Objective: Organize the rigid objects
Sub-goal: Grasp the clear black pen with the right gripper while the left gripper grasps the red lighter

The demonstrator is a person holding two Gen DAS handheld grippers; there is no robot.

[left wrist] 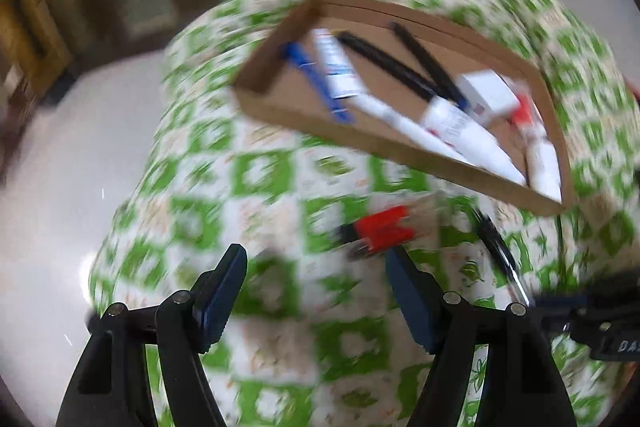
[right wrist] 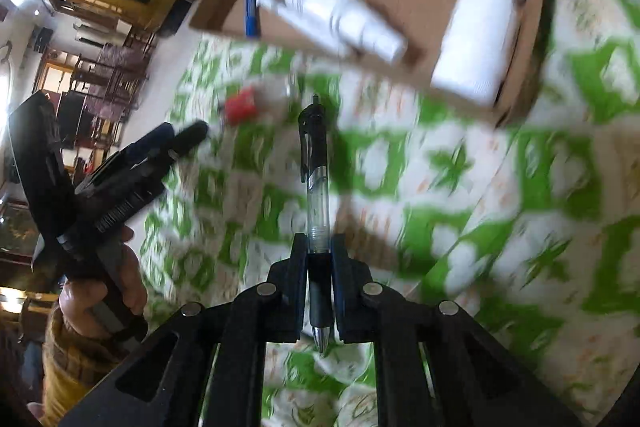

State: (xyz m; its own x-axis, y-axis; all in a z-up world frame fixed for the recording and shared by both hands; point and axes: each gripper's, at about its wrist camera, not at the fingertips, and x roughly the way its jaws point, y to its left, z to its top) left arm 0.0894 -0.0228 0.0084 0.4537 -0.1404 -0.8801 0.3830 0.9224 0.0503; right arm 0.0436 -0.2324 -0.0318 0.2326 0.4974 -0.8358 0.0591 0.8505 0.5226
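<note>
The left gripper (left wrist: 316,303) is held with its jaws apart and empty above the green-checked cloth (left wrist: 256,187), near a red-capped item (left wrist: 384,229) seemingly left for collection. Further right, a clear-barrelled pen (right wrist: 318,203) is clamped lengthwise in the right gripper (right wrist: 320,291), presumably for carrying to the cardboard tray (right wrist: 404,15), where white bottles are already gathered.

Only one marking is partly legible: white letters "DA" on the black body of the right gripper (left wrist: 612,331), cut off at the frame edge. Print on the white tubes (left wrist: 460,129) is blurred and unreadable.
</note>
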